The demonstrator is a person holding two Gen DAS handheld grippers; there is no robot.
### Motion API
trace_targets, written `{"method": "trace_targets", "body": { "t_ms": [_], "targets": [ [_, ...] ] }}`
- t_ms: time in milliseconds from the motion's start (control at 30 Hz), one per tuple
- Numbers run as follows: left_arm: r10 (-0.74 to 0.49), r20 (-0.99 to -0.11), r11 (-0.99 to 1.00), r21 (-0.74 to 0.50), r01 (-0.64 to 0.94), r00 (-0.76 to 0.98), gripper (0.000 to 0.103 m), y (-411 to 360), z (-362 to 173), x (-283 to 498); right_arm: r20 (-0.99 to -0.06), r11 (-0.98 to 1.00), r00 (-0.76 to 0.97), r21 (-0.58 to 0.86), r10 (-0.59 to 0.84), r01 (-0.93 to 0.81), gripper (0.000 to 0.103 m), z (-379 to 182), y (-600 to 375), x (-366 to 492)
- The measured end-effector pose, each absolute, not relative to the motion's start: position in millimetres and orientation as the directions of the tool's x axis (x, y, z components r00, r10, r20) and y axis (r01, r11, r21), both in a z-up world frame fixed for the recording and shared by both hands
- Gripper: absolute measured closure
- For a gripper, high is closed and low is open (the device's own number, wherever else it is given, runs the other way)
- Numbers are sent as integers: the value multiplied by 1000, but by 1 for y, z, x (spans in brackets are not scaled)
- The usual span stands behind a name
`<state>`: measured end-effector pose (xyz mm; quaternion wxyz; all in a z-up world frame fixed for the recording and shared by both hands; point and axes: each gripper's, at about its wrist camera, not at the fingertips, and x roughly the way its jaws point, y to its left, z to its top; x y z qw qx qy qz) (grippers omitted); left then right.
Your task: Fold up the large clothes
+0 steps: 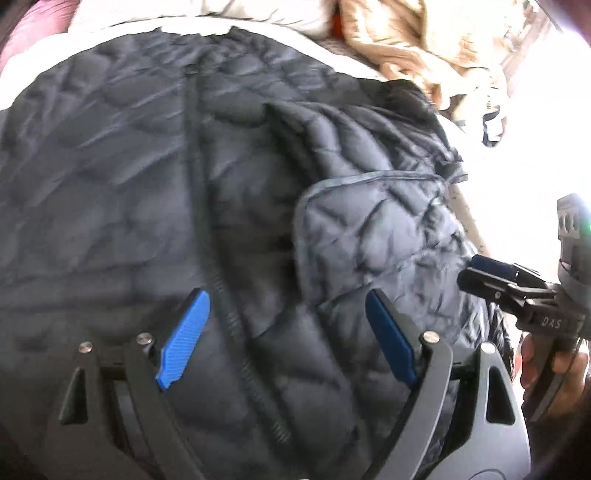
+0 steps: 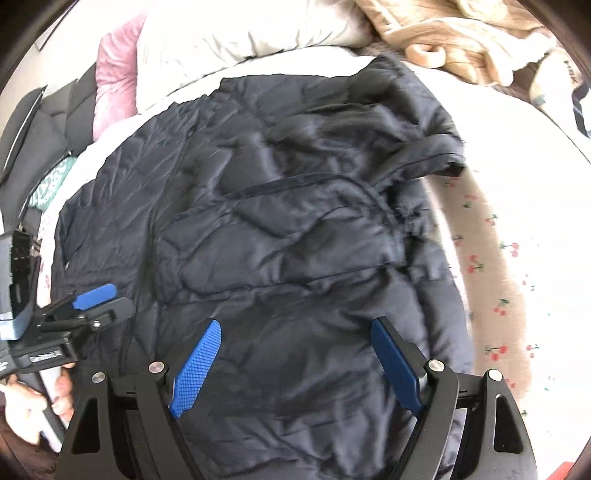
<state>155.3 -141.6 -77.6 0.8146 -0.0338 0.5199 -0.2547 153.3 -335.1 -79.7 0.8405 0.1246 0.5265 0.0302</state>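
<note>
A large dark navy quilted jacket (image 1: 147, 177) lies spread on a bed, its zipper (image 1: 236, 332) running down the middle. One sleeve or side panel (image 1: 373, 236) is folded over onto its front. My left gripper (image 1: 288, 299) is open, hovering just above the jacket near the zipper, holding nothing. My right gripper (image 2: 295, 325) is open above the jacket (image 2: 277, 229), empty. The right gripper also shows in the left wrist view (image 1: 491, 273) at the jacket's right edge. The left gripper also shows in the right wrist view (image 2: 96, 295) at the jacket's left edge.
The bed sheet (image 2: 498, 258) is white with small cherry prints. A tan blanket (image 1: 406, 33) is bunched at the far right. A white pillow (image 2: 229, 33) and a pink cushion (image 2: 114, 74) lie at the far left.
</note>
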Motion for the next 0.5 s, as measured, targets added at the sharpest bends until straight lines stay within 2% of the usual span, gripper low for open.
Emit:
{"method": "trace_targets", "body": {
  "t_ms": [100, 200, 333, 433, 500],
  "targets": [
    [-482, -816, 844, -335, 419, 319, 17, -160, -84, 159, -882, 969, 445, 225, 158, 100, 18, -80, -348, 151],
    [-519, -801, 813, -355, 462, 297, 28, -181, -90, 159, -881, 964, 449, 229, 146, 134, 18, -80, -363, 150],
    [-549, -789, 780, -367, 507, 275, 54, -199, -90, 157, -874, 950, 464, 254, 145, 182, 18, -78, -383, 149],
    [-538, -792, 776, -332, 536, 289, 77, -202, -90, 156, -867, 936, 477, 276, 145, 218, 18, -78, -400, 148],
    [-555, -782, 764, -344, 546, 284, 84, -197, -88, 157, -864, 927, 482, 289, 144, 240, 18, -78, -410, 146]
  ]
}}
